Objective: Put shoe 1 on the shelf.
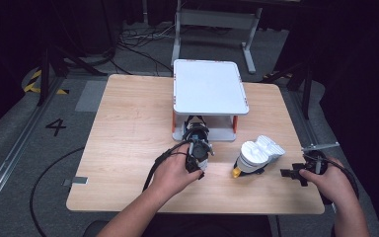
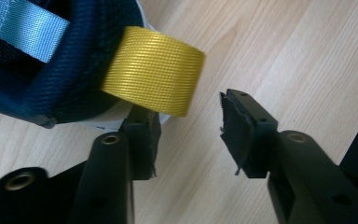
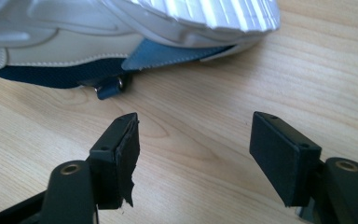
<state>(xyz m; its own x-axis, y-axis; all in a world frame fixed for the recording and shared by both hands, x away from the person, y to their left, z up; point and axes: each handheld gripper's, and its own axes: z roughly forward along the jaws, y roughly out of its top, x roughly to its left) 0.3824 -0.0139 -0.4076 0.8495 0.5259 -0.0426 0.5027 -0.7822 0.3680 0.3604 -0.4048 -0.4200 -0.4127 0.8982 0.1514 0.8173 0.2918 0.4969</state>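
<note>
A white-soled shoe lies on its side on the wooden table, with a yellow tab at its near end. In the right gripper view its sole and navy upper lie just beyond my right gripper, which is open with bare wood between its jaws. That gripper sits right of the shoe. My left gripper is open over the table, its left pad just under a yellow webbing loop on navy fabric. The left gripper stands before the shelf.
A white two-level shelf with orange posts stands at the table's far middle. A dark shape sits at its foot, just beyond the left gripper. Cables and a metal frame lie on the floor behind. The right table edge is close to my right hand.
</note>
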